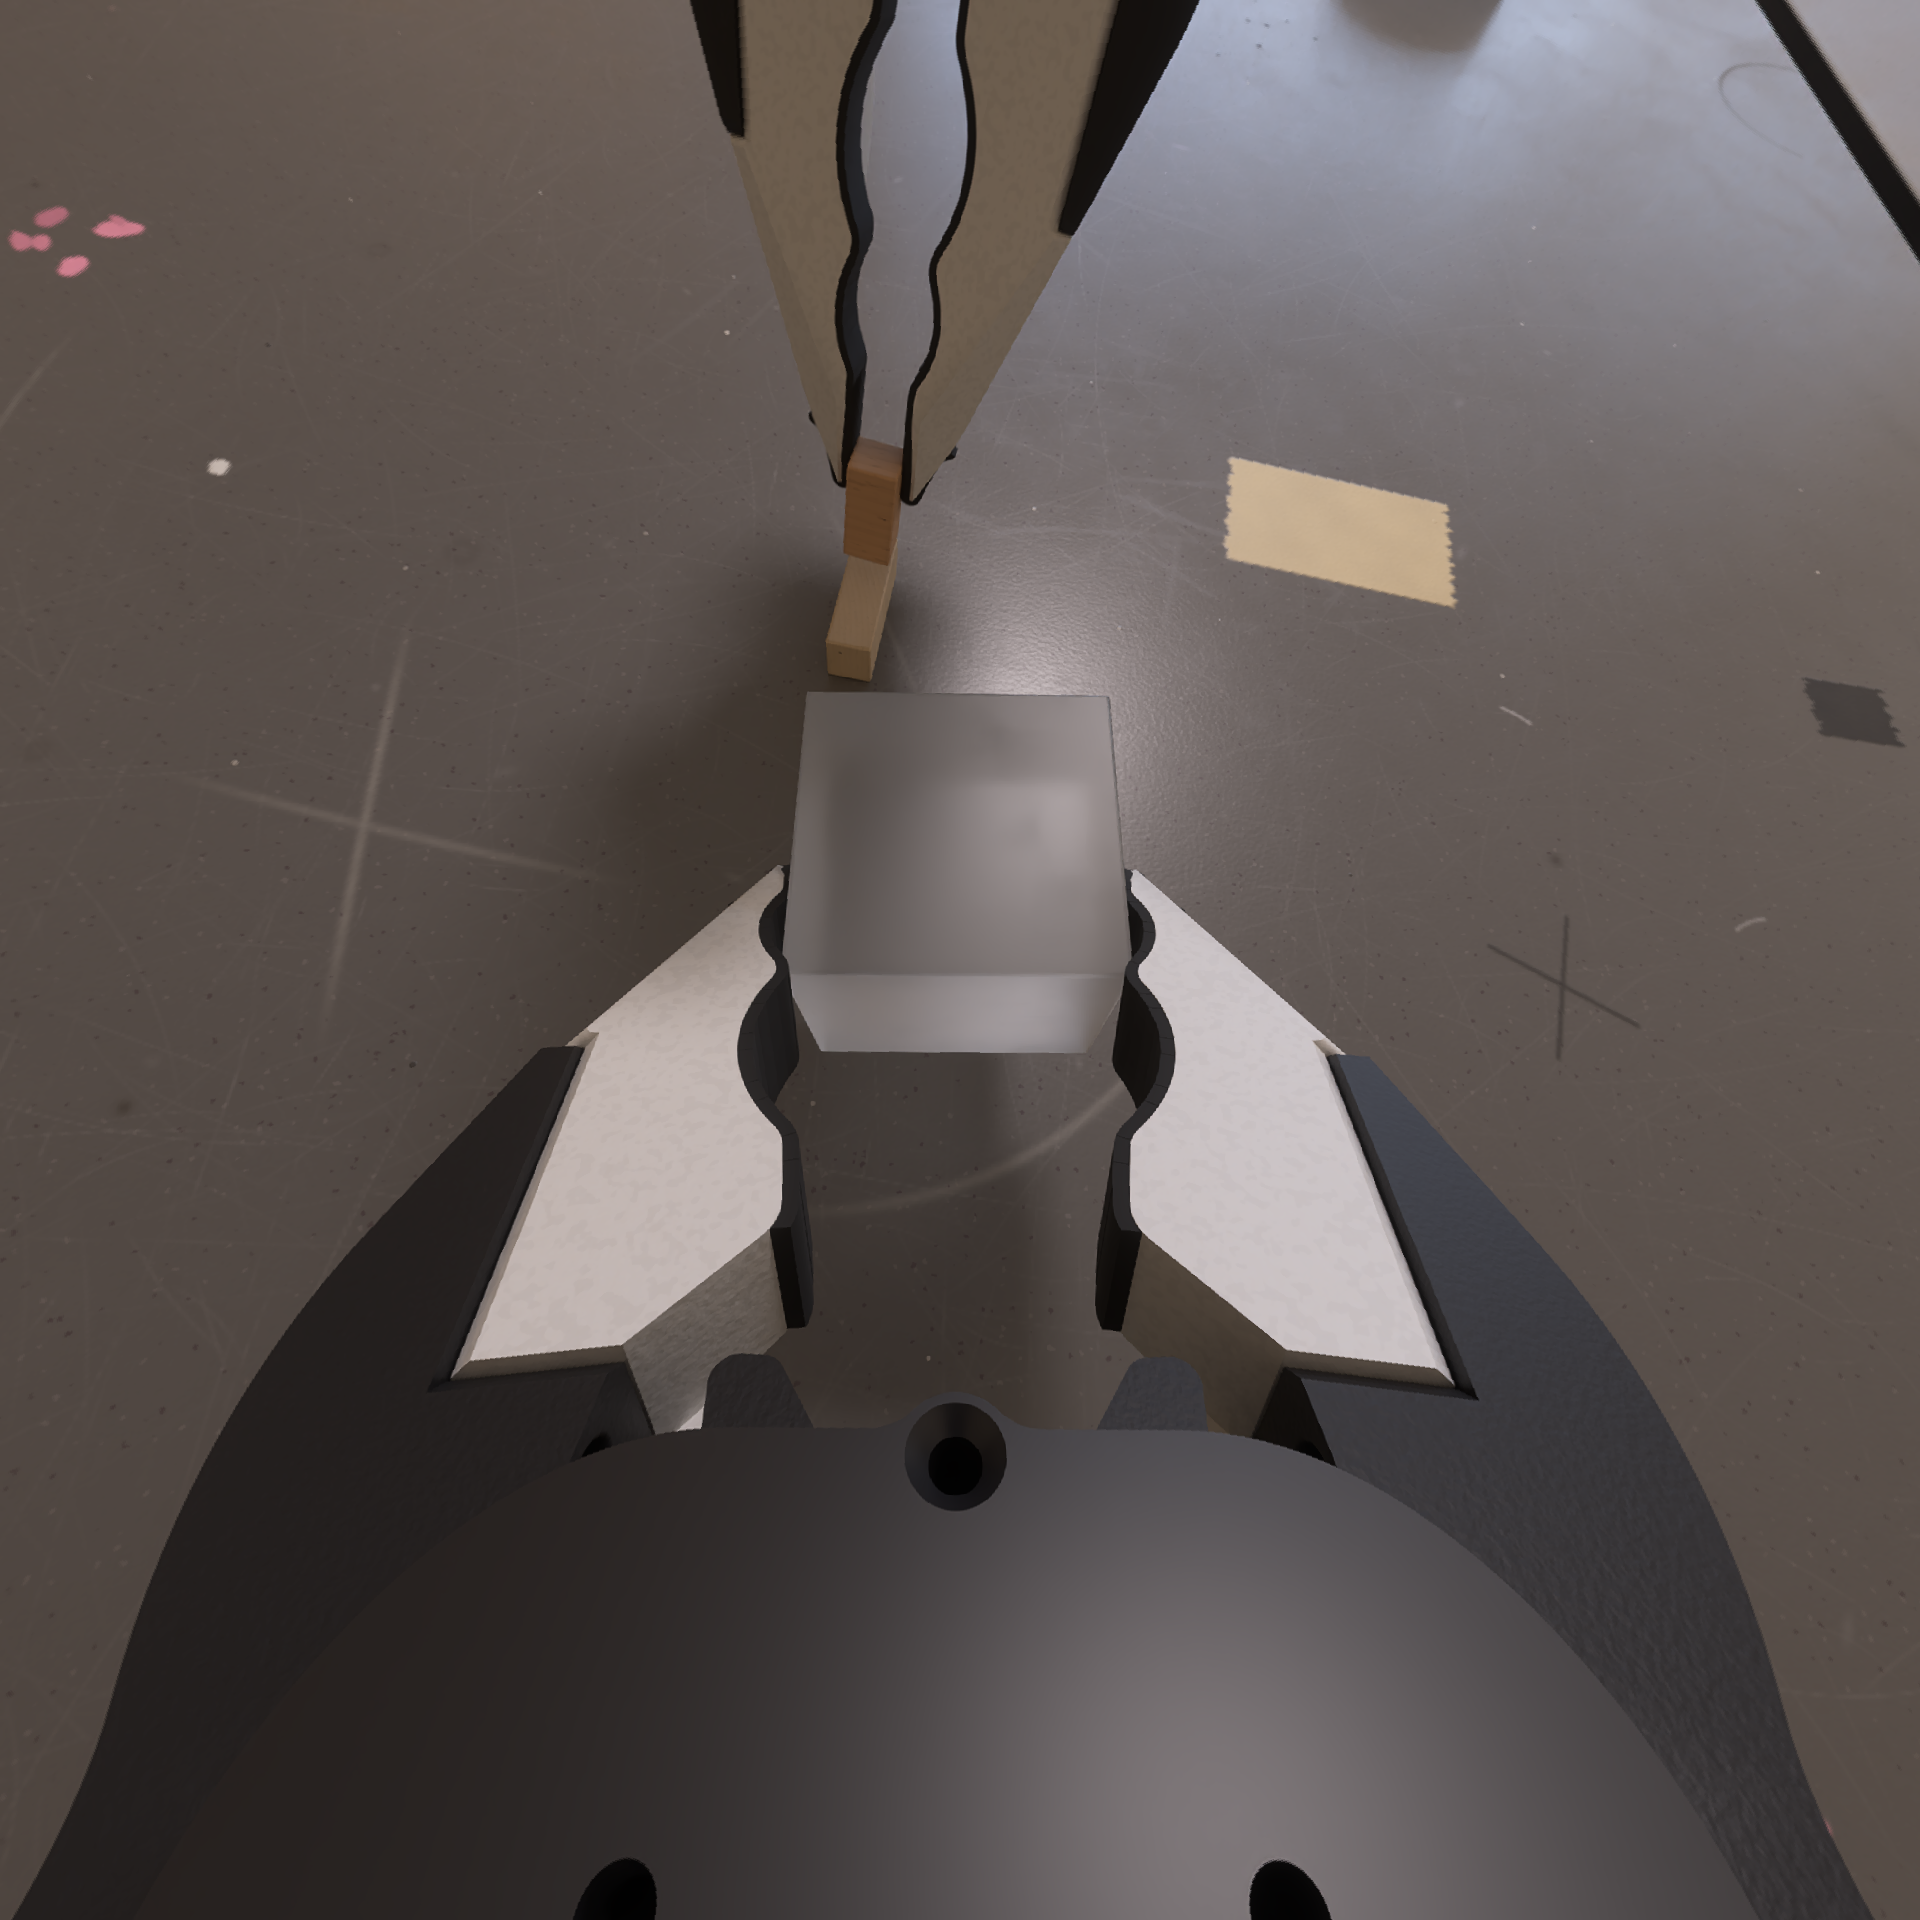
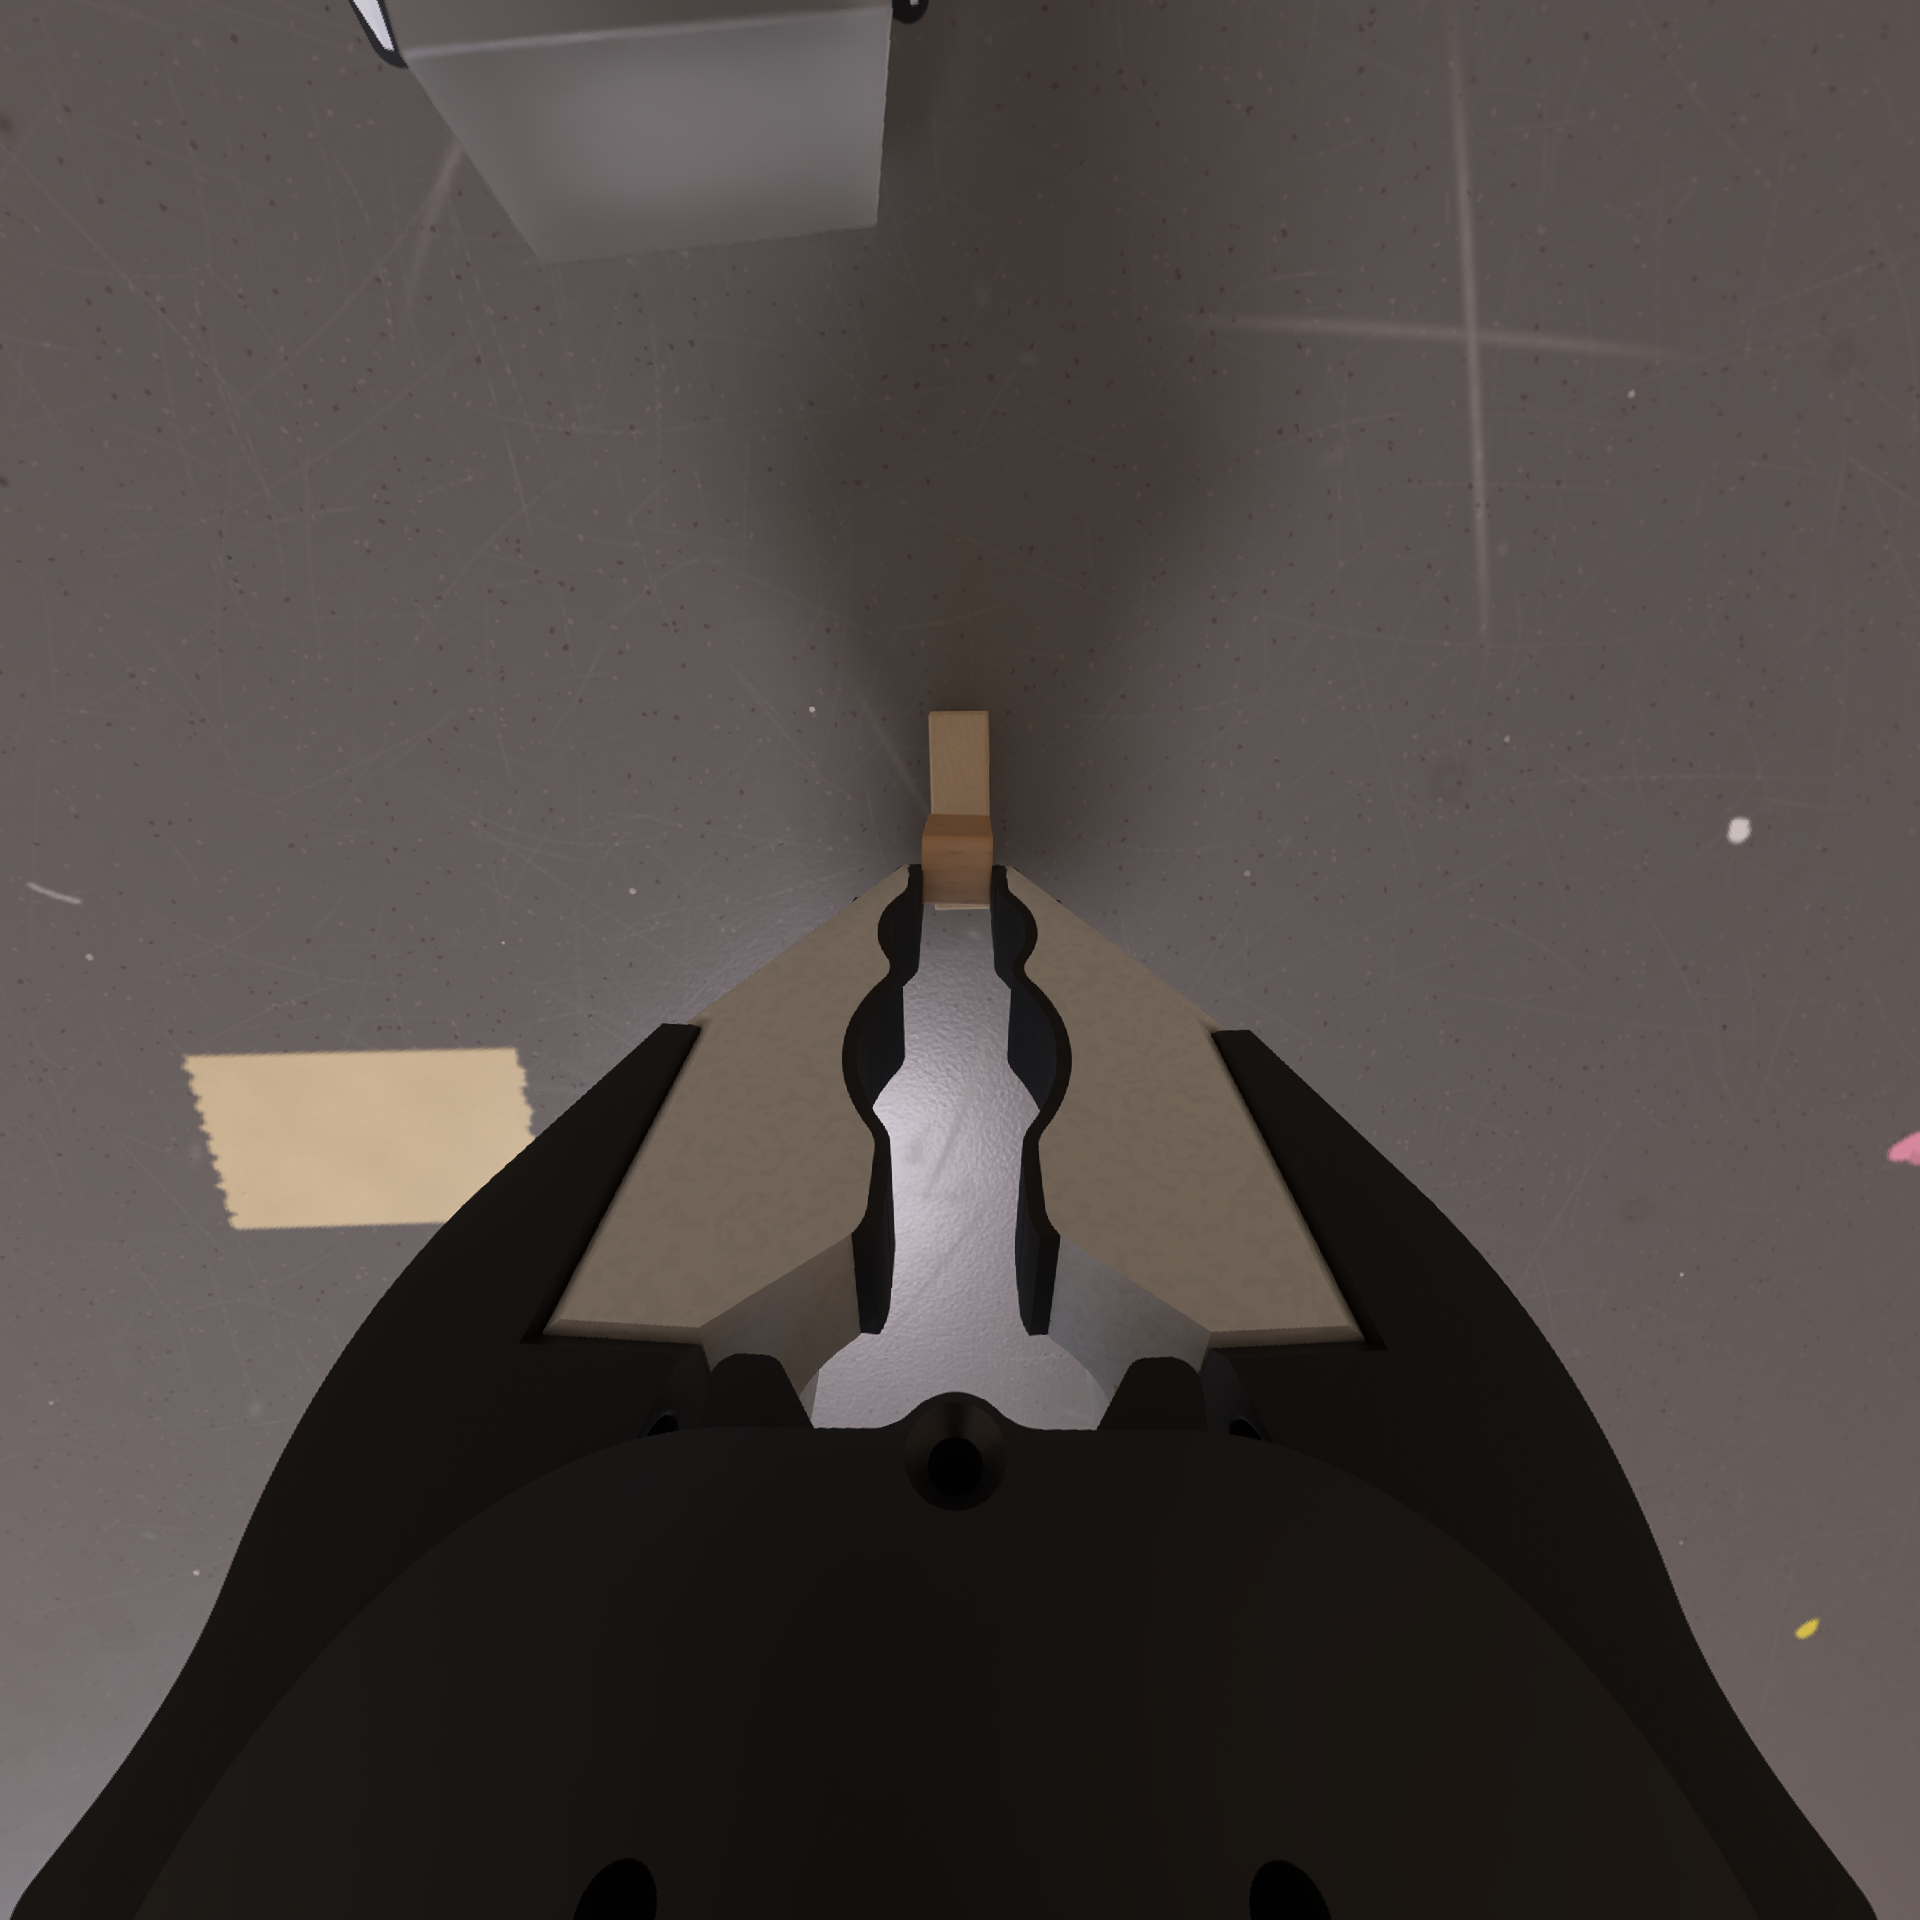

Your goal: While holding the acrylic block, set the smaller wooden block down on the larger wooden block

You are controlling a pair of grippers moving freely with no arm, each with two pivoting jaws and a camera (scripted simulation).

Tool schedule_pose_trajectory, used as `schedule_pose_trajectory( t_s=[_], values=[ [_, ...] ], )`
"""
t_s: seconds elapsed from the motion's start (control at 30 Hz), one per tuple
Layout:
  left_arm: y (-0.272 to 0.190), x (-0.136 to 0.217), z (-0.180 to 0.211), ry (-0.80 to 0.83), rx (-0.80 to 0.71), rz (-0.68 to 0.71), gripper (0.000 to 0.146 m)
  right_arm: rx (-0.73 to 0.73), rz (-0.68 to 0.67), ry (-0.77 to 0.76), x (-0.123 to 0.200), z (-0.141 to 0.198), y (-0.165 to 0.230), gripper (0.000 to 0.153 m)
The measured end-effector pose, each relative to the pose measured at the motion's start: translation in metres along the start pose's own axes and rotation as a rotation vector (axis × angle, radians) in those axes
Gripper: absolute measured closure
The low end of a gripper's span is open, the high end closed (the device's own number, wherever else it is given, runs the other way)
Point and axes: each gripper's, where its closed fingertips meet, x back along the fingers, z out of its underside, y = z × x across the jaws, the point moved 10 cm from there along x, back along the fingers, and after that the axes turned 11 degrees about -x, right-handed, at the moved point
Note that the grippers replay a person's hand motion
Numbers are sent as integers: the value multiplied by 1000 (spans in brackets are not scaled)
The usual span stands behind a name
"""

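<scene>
My left gripper [image 1: 954, 935] is shut on a frosted clear acrylic block [image 1: 951, 862] and holds it above the dark table. The acrylic block also shows at the top of the right wrist view [image 2: 675, 135]. My right gripper [image 2: 956, 883] is shut on a small, darker wooden block [image 2: 954, 868]. In the left wrist view the right gripper [image 1: 875, 478] comes down from the top, holding the small block [image 1: 871, 504] upright. Its lower end sits at the far end of the larger, paler wooden block [image 1: 857, 623], which lies flat on the table and shows beyond the small block in the right wrist view [image 2: 958, 764].
A tan tape patch [image 1: 1340, 530] lies on the table right of the blocks and shows in the right wrist view [image 2: 358, 1138]. A dark tape patch [image 1: 1855, 712] lies farther right. Pink specks [image 1: 73, 239] mark the far left. The table's edge [image 1: 1839, 114] runs at the top right.
</scene>
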Motion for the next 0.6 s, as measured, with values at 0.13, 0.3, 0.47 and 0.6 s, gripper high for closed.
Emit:
schedule_pose_trajectory(
  t_s=[0.13, 0.3, 0.47, 0.6],
  values=[
    [1, -2, 1, -11, 9, 15, 86, 10, -14, 15, -4, -4, -2, 140],
    [3, -4, 1, -12, 7, 26, 86, 12, -28, 26, -6, -6, -5, 140],
    [3, -4, 2, -15, 6, 29, 86, 17, -43, 47, -8, -7, -5, 140],
    [4, -4, 2, -18, 8, 32, 86, 18, -49, 54, -9, -8, -6, 140]
  ],
)
